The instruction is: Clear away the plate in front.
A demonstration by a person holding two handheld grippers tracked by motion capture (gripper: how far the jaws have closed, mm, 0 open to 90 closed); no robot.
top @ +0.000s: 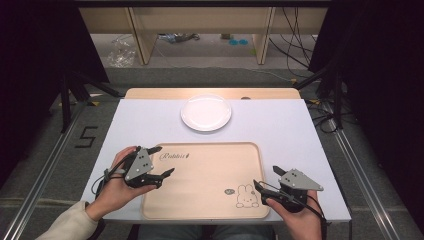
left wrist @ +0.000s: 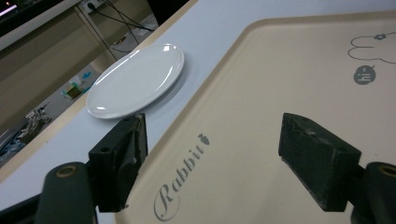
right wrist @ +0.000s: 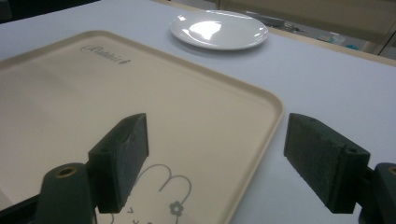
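A beige tray point(top: 200, 195) with a rabbit drawing and the word "Rabbit" lies on the white table near the front edge. A white plate point(top: 206, 112) sits empty beyond the tray's far edge. My left gripper point(top: 163, 161) hovers open over the tray's left rim, nothing between its jaws. In the left gripper view the tray point(left wrist: 280, 93) spreads ahead, with the plate point(left wrist: 135, 81) to the upper left. My right gripper point(top: 266, 178) stands open at the tray's right front corner, empty. The right gripper view has the tray point(right wrist: 84, 102) and, further off, the plate point(right wrist: 219, 29).
The white table top point(top: 280, 130) has bare room right and left of the tray. A wooden strip point(top: 150, 93) runs along the far edge. Beyond lie floor, cables and wooden furniture legs point(top: 142, 40). Metal rails point(top: 45, 170) flank the table.
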